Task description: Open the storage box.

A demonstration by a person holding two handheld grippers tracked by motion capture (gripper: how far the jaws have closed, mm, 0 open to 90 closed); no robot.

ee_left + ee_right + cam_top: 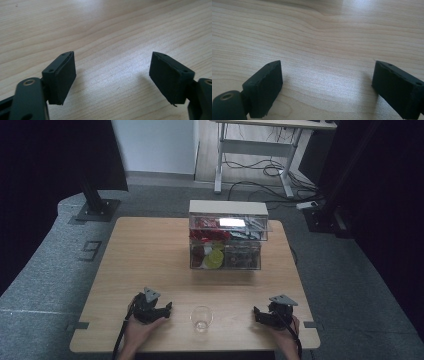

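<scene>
From the high view, a clear two-tier box (225,242) stands at the back of the wooden counter (150,255), packed with red, dark and yellow items too small to make out, while an empty clear glass (201,318) sits upright near the front edge between the left gripper (165,310) and the right gripper (258,314), apart from both. The left gripper view adds close detail: its black fingers (61,77) spread wide over bare wood grain, holding nothing. The right gripper view shows the same, fingers (265,86) wide apart above bare counter.
</scene>
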